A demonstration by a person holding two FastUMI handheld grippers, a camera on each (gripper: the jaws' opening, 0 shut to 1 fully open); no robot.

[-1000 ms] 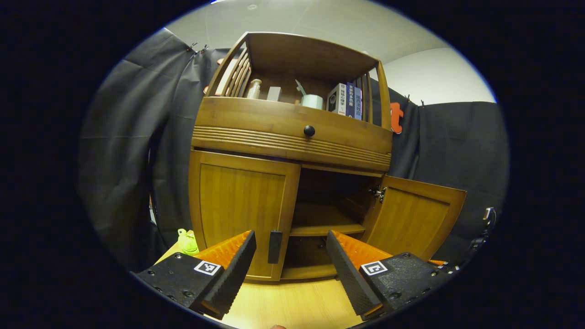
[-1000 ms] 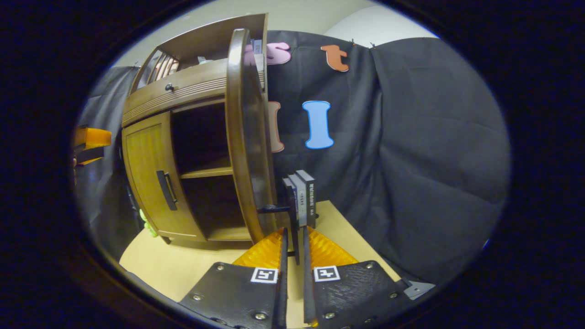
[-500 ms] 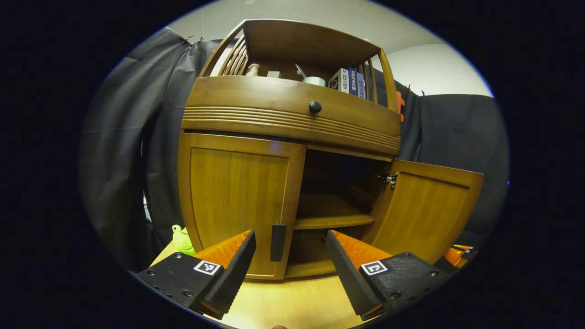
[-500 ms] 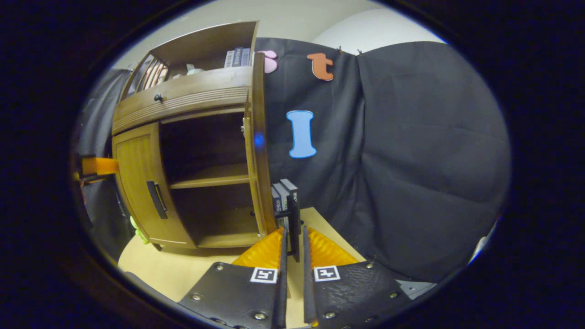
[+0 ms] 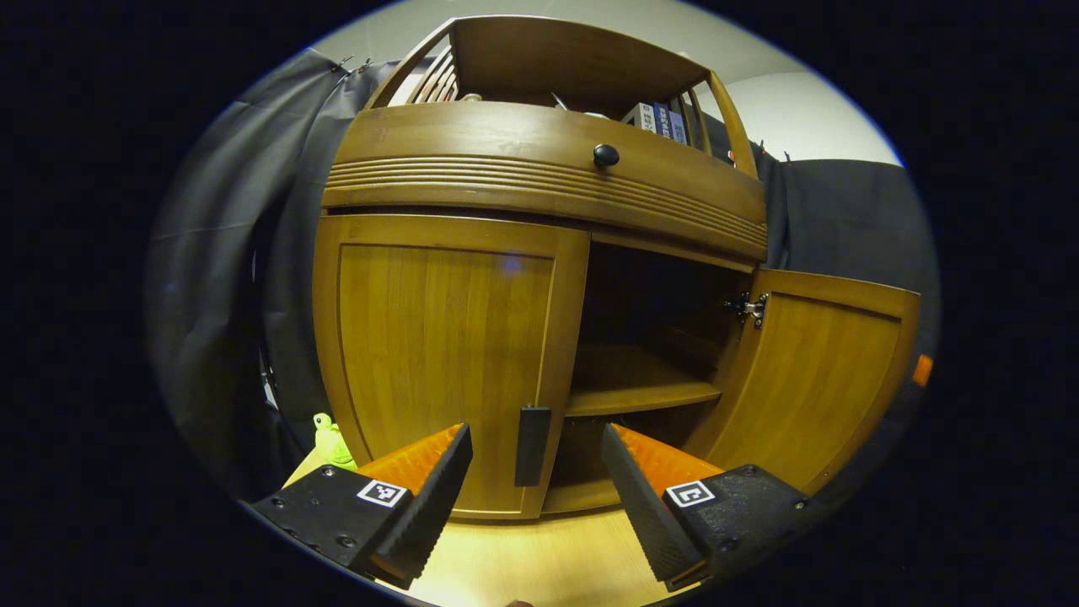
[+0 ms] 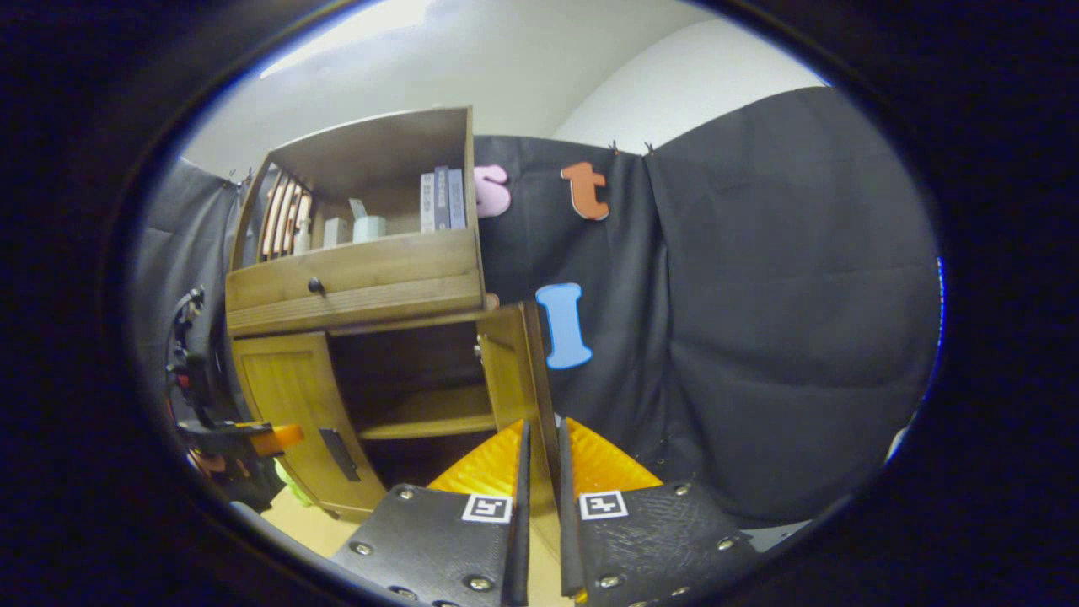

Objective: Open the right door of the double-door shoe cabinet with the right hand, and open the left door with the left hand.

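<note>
Looking along the left gripper [image 5: 537, 472] in the left gripper view: fingers spread wide, gripping nothing, aimed at the front of the shoe cabinet [image 5: 539, 169] on the pale wooden table [image 5: 539, 561]. Straight ahead, the left door [image 5: 447, 346], shut flush against the cabinet front, with its dark vertical handle [image 5: 533, 445] framed in the gap between the two fingers and touched by neither. To the right of that, the right door [image 5: 822, 379] swung well outward on its metal hinge [image 5: 748, 308], baring a dark inside with one wooden shelf [image 5: 641, 394]. Above both doors, a curved drawer front with a round dark knob [image 5: 605, 155], and on the open top shelf a few books [image 5: 662, 118] standing upright. Beside the cabinet's lower left corner, a small green toy [image 5: 330, 438] on the table. Looking along the right gripper [image 6: 539, 472] in the right gripper view: fingers drawn close with just a narrow slot between them, and the right door [image 6: 539, 379], seen nearly edge-on, running down into that slot. Cannot tell whether the pads actually press on the door or its handle, hidden there. Farther off at the left of the same view, the left gripper [image 6: 253, 438] near the closed left door [image 6: 282, 396] and its handle [image 6: 341, 453].
</note>
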